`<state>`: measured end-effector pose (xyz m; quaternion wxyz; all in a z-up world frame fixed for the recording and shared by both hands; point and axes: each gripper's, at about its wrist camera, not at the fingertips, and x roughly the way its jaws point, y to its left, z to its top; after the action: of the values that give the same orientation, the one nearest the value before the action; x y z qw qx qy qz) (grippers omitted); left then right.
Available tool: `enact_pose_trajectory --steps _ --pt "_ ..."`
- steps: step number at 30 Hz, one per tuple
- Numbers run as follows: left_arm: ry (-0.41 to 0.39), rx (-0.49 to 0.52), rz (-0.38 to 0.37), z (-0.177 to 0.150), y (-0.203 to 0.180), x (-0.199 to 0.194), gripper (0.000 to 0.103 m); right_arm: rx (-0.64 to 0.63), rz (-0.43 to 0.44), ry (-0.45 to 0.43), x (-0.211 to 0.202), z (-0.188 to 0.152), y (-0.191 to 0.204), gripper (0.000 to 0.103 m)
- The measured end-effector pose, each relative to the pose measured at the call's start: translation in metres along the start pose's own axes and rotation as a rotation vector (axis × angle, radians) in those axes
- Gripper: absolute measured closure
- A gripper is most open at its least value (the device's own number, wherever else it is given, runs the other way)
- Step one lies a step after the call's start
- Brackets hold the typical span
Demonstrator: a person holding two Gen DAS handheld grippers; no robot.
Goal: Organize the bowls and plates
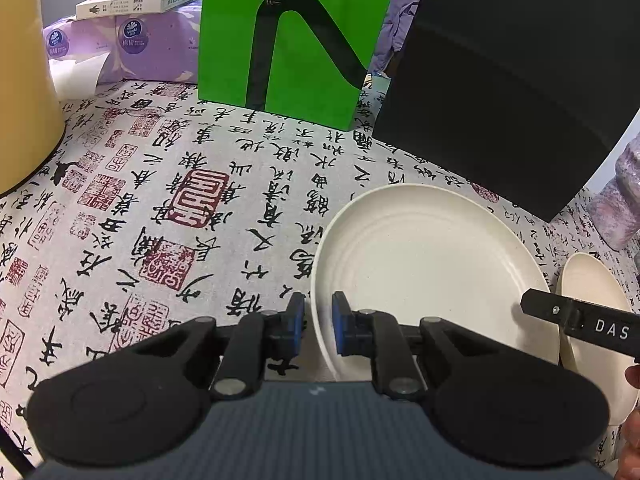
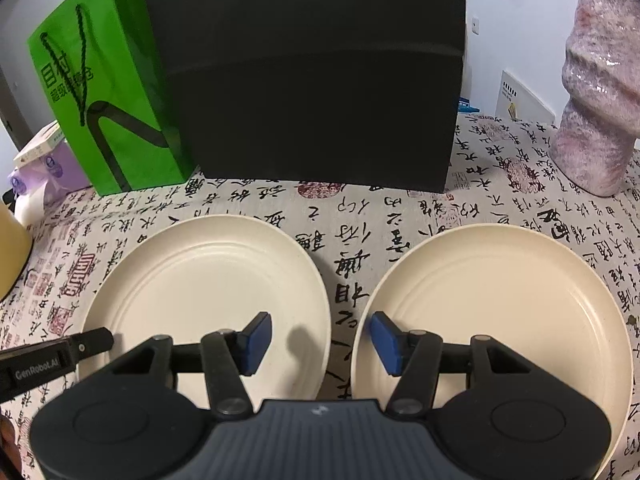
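Two cream plates lie side by side on the calligraphy tablecloth. My left gripper (image 1: 319, 314) is shut on the near left rim of the left plate (image 1: 432, 264), with the rim between its blue pads. In the right wrist view one of its fingers (image 2: 94, 340) shows at that plate's (image 2: 208, 276) edge. My right gripper (image 2: 320, 344) stands open over the gap between the plates, one pad above the left plate and the other above the right plate (image 2: 512, 300). Nothing is held between its pads. One of its fingers (image 1: 560, 312) reaches in front of the right plate (image 1: 592, 292).
A big black box (image 2: 312, 80) stands just behind the plates, with a green paper bag (image 1: 292, 40) to its left. Purple tissue packs (image 1: 132, 48) lie at the far left, and a pinkish vase (image 2: 600, 100) is at the right. A yellow object (image 1: 20, 80) stands at the left edge.
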<state>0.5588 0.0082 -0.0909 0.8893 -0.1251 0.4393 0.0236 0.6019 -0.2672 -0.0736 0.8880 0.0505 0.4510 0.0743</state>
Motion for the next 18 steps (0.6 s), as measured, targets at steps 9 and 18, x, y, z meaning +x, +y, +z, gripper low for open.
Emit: enact_pose_trajectory --steps 9,18 --pt "-0.003 -0.005 -0.004 0.000 0.001 0.000 0.088 0.069 0.052 -0.028 -0.006 0.003 -0.011 0.053" --pt "-0.008 -0.011 -0.009 0.001 0.001 0.001 0.088 0.112 0.088 -0.072 -0.014 0.005 -0.020 0.062"
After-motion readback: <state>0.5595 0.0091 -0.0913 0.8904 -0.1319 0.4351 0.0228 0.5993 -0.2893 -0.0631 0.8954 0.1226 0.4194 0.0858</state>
